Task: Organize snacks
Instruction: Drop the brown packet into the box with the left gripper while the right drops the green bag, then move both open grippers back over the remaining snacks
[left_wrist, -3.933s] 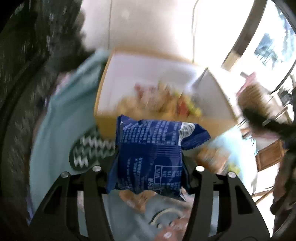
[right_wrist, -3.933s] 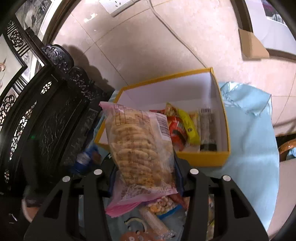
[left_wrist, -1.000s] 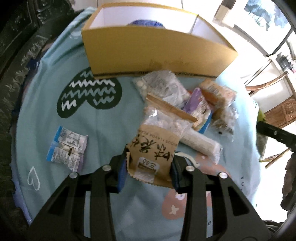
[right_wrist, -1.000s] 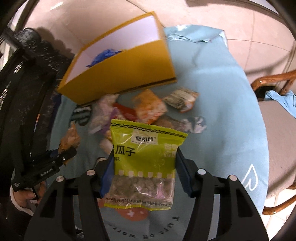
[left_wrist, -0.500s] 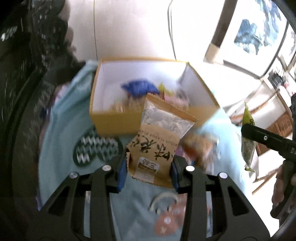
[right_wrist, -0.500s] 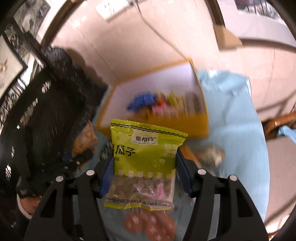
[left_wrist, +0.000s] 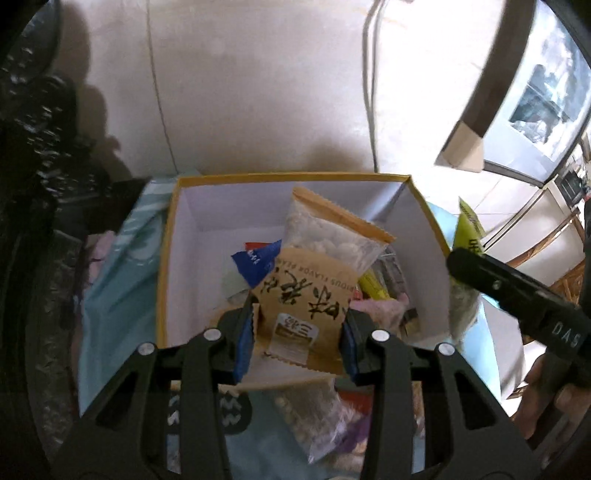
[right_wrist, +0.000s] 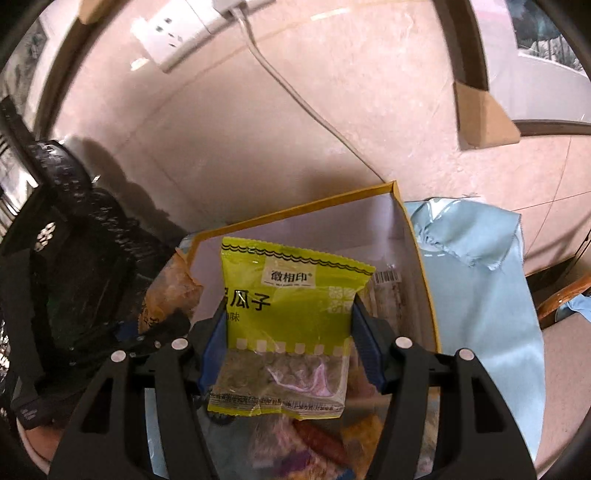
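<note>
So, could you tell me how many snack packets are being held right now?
2: a brown packet in the left hand-held gripper, a green packet in the right hand-held gripper.

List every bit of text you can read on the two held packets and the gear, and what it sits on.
"徽相印", "瓜子": green packet in the right gripper.
"FLAVOR", partly cut off; large brush characters and small label unreadable: brown packet in the left gripper, whose jaws are opening.
"DAS": right gripper body, seen in the left view.
Barcode digits on a boxed packet: too small.
</note>
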